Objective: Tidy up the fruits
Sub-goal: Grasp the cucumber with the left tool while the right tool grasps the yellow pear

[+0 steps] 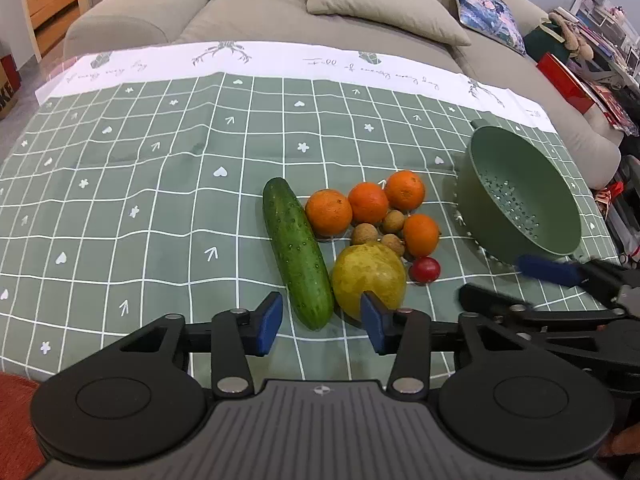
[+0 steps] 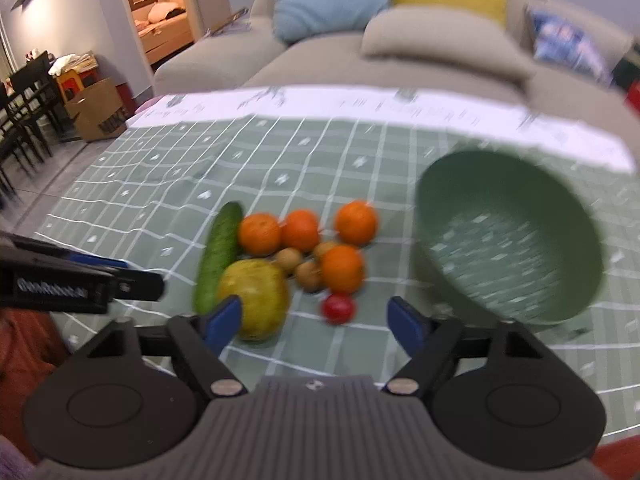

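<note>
**Fruit heaped beside the colander, both my grippers empty**

The sofa [image 1: 280,20] runs behind everything, with pillows on it. In front of it the green checked cloth [image 1: 120,200] covers the table.

The green colander [image 1: 520,200] sits tilted at the right of the cloth, its holed inside turned toward me, with nothing in it. It stands apart from the heap, just to the right.

The cucumber [image 1: 298,252] lies lengthwise at the left edge of the heap, its near end between my left fingers. Touching its right side near that end is the pear [image 1: 370,274], yellow-green and the closest fruit to me.

Four oranges [image 1: 329,212] sit behind the pear: three in a row across the back, and one nearer, to the pear's right. Three small brown longans [image 1: 364,234] are tucked between the oranges and the pear. The red tomato [image 1: 425,269] lies just right of the pear, in front of the nearest orange.

My left gripper [image 1: 320,320] hovers low at the near end of the cucumber, fingers spread and holding nothing; its right pad overlaps the pear's front edge in my view.

My right gripper [image 2: 316,324] is spread wide too, empty, facing the tomato and pear. That view is blurred.
</note>
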